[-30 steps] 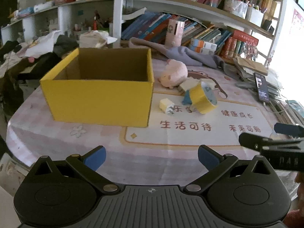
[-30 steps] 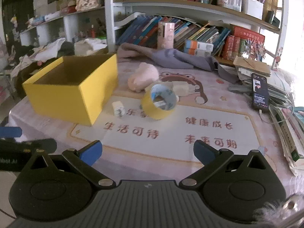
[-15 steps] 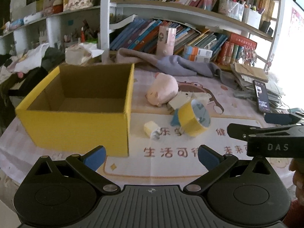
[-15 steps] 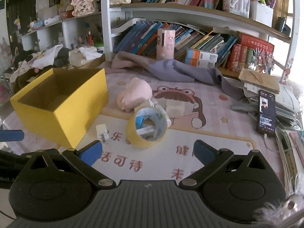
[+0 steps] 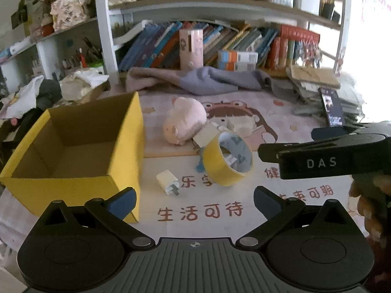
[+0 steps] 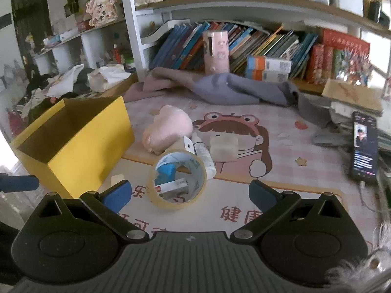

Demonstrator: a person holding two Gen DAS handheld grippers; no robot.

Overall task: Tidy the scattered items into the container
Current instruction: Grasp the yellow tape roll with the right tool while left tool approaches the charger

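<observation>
An open yellow cardboard box [image 5: 61, 190] [image 6: 92, 141] stands on the left of the table, nothing visible inside. To its right lie a white charger plug [image 5: 167, 182], a yellow tape roll [image 5: 227, 158] [image 6: 179, 180] on its edge, a pink plush pig [image 5: 184, 122] [image 6: 168, 129], a white block [image 6: 223, 146] and a small white bottle [image 6: 202, 153]. A blue piece [image 6: 167, 171] and a small white box [image 6: 173, 186] show through the roll. My left gripper [image 5: 194, 201] hangs open short of the plug. My right gripper [image 6: 189, 193] is open just before the tape roll.
A grey cloth [image 5: 195, 80] lies along the back under shelves packed with books, with a pink cylinder [image 5: 191, 48] behind it. A phone [image 6: 364, 144] rests on stacked books at the right edge. A person's hand [image 5: 366, 200] holds the right gripper's fingers [image 5: 317, 151].
Both grippers have moved forward over the mat toward the scattered items, which now look larger and closer. The box has slid to the left of both views. Both stay open.
</observation>
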